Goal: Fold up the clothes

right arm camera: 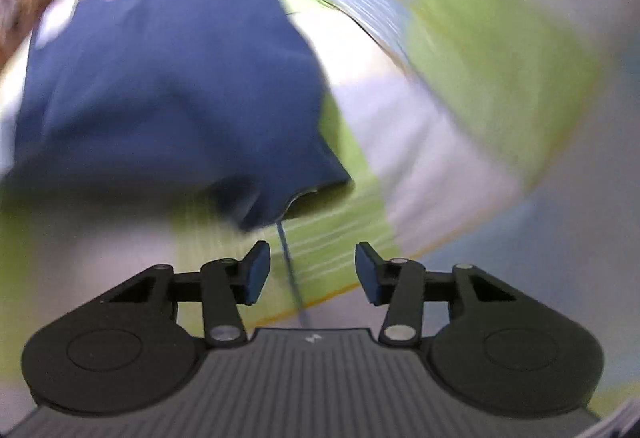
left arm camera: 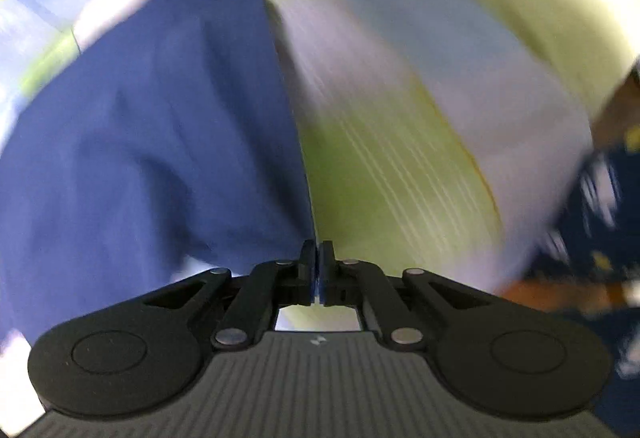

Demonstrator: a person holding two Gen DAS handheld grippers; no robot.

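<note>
Cloth of the dark blue garment point(right arm camera: 168, 86) looks soft and light, it lies rumpled on the green and white striped sheet point(right arm camera: 492, 78), the left tongs point(left arm camera: 318, 266) pinch its edge, the right tongs point(right arm camera: 312, 270) stand wide near a hem corner, a good place to hold.

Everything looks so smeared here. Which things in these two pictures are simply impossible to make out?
- Left wrist view: whether the shut left gripper pinches the dark blue cloth garment; the fingers hide the contact.
- Right wrist view: the garment's type; motion blur and a cut-off edge.
- Both views: the green, white and pale blue striped sheet's pattern, blurred.
- Left wrist view: dark patterned fabric, cut off.
</note>
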